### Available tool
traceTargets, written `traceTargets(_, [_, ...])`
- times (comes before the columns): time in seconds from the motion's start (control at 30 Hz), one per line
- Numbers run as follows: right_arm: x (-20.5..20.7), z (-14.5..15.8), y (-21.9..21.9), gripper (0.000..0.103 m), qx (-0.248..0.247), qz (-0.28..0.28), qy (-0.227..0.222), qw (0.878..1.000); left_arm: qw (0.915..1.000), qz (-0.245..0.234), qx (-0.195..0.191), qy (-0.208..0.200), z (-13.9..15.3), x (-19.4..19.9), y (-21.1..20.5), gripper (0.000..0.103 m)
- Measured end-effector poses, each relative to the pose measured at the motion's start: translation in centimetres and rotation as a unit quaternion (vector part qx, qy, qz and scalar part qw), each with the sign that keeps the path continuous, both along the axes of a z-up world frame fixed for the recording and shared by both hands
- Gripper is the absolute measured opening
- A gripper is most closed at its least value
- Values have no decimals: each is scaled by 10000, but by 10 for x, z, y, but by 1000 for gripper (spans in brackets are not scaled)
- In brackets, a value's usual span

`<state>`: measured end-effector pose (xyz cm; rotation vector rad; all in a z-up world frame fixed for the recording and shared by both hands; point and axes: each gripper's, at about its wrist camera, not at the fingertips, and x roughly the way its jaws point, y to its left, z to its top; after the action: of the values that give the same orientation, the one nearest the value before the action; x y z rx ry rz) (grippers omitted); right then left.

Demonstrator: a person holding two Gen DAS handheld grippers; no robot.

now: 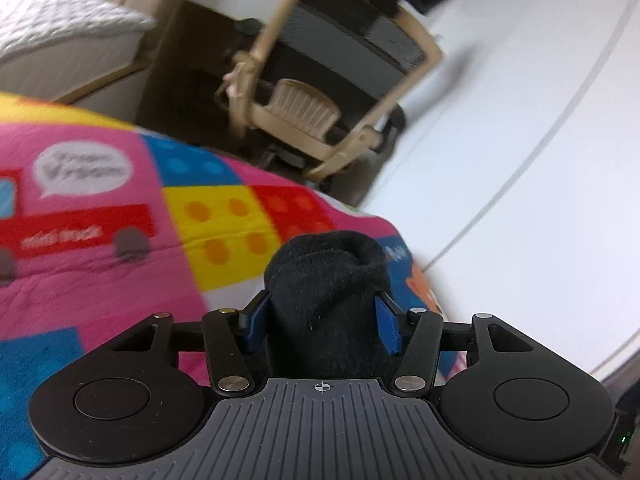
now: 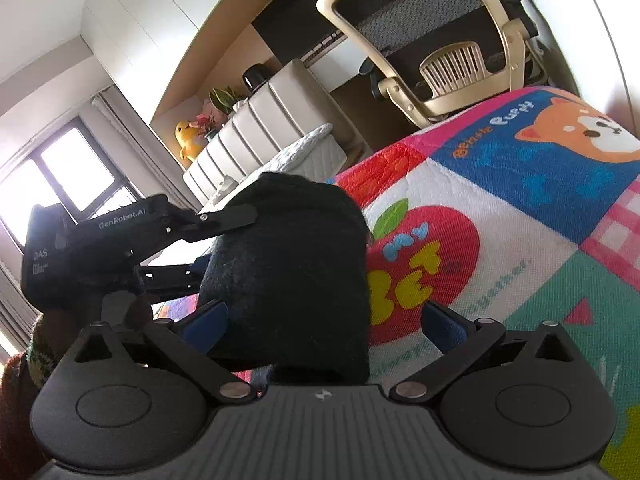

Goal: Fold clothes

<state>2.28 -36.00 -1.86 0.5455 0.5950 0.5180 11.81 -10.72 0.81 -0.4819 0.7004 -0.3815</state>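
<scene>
A black sock (image 1: 324,264) stands up between the blue pads (image 1: 256,320) of my left gripper (image 1: 322,320), which is shut on it above a bright patchwork quilt (image 1: 100,220). In the right wrist view the same black sock (image 2: 288,248) fills the middle, held from the left by the left gripper (image 2: 212,246). My right gripper (image 2: 326,320) is open around the sock's lower part. Its left pad (image 2: 208,320) is close against the fabric, and a gap shows between the sock and the right pad (image 2: 444,324). The quilt (image 2: 520,240) lies below.
A beige mesh office chair (image 1: 320,80) (image 2: 440,40) stands past the quilt's edge, by a dark desk. A white padded headboard (image 2: 256,128) and a window (image 2: 52,176) lie to the left. A white wall panel (image 1: 520,120) runs along the right. A person's sleeve (image 2: 24,360) shows at lower left.
</scene>
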Motion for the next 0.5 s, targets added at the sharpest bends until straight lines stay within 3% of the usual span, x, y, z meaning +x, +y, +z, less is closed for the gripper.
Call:
traceTargets(0.17, [0,-1,1,103,-13,9,15,10000,9992,383,-56,136,-14,1,23,70])
traceTargets(0.33, [3,-4,2,103,-72,-22,110,9999,9994,328,81,58,-4,-7,20,77])
traceTargets(0.43, [3,-4,3,103,-119,-35,127,9998,9998,162,1,106,-5,-7,14,93])
traceTargets(0.5, [4,-5,4,103,-147,-42,145,9998,9998,20,-84,166,-9,-6,9,94])
